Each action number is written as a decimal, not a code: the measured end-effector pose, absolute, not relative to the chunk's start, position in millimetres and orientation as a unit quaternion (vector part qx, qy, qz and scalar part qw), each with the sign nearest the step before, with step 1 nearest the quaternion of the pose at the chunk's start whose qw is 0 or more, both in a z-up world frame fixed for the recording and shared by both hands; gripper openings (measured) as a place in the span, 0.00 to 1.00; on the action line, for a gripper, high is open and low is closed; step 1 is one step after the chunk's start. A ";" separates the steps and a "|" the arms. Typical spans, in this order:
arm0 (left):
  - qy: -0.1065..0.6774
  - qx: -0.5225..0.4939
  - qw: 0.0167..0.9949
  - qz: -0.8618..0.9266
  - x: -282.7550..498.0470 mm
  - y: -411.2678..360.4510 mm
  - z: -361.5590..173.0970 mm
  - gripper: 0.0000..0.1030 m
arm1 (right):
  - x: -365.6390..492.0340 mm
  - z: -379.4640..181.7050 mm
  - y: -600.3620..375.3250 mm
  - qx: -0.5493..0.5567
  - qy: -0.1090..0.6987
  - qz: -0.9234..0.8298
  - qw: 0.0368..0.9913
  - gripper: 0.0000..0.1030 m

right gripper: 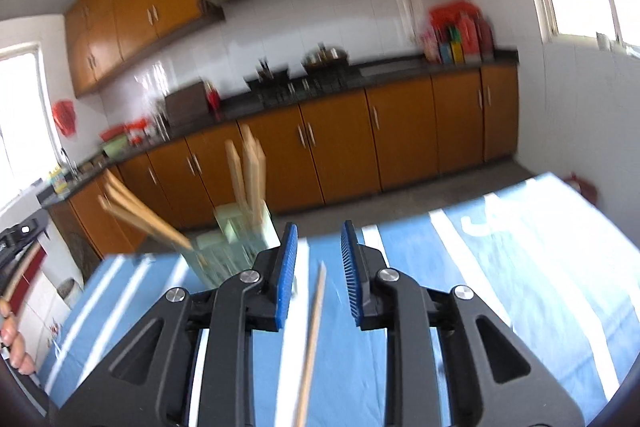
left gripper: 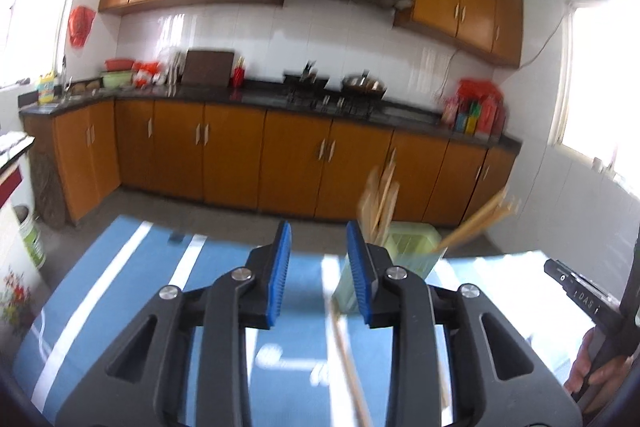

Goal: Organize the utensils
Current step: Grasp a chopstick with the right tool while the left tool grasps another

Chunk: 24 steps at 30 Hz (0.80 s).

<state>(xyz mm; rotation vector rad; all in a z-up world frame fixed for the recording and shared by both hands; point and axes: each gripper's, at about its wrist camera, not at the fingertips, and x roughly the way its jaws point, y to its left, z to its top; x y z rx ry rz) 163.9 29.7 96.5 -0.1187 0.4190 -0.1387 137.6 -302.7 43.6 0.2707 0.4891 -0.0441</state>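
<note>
Orange kitchen cabinets line the far wall behind a table with a blue, white-striped cloth. On it stands a pale green slotted utensil holder with light wooden chopsticks sticking up, some leaning outward. One loose chopstick lies between the parted blue pads of the right gripper, untouched. Another stick lies under the left gripper, whose jaws also stand partly open, holding nothing. White lettering on the black gripper body at the right edge of the left view is too blurred to read.
</note>
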 end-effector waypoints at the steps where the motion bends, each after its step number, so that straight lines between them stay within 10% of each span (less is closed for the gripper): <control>1: 0.219 -0.055 0.972 -0.064 162.7 32.5 85.1 0.30 | 139.9 27.1 -301.9 0.136 0.264 -0.024 0.955 0.23; 18: 0.367 -0.053 0.927 -0.052 169.9 43.0 -31.5 0.34 | 171.2 -97.5 -232.4 0.067 0.432 0.019 0.899 0.22; 24: 0.381 -0.049 0.921 -0.071 174.7 24.8 -39.8 0.34 | 172.0 -99.7 -250.0 0.076 0.423 -0.011 0.903 0.08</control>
